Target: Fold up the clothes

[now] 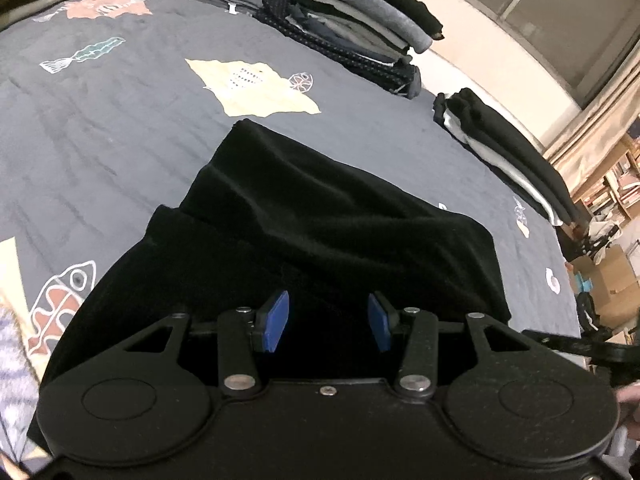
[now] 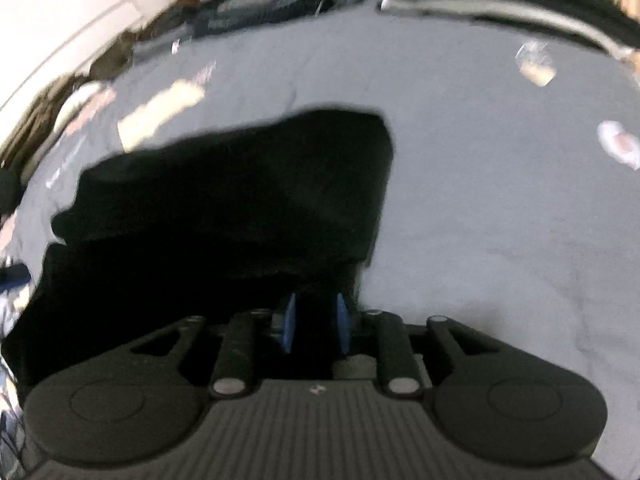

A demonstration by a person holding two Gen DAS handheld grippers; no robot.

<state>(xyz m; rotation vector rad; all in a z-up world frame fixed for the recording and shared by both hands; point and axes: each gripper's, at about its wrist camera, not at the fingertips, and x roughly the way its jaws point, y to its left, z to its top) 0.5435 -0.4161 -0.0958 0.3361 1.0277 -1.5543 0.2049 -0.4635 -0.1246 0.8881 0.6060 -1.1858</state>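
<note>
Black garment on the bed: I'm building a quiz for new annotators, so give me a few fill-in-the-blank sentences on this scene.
1. The garment lying on the grey bedspread is ____ in colour.
2. The pads on the left gripper fingers are ____ in colour.
3. Folded clothes sit in ____ along the far edge of the bed.
4. The bedspread's print includes a ____ with a bony pattern.

Missing words: black; blue; stacks; fish
</note>
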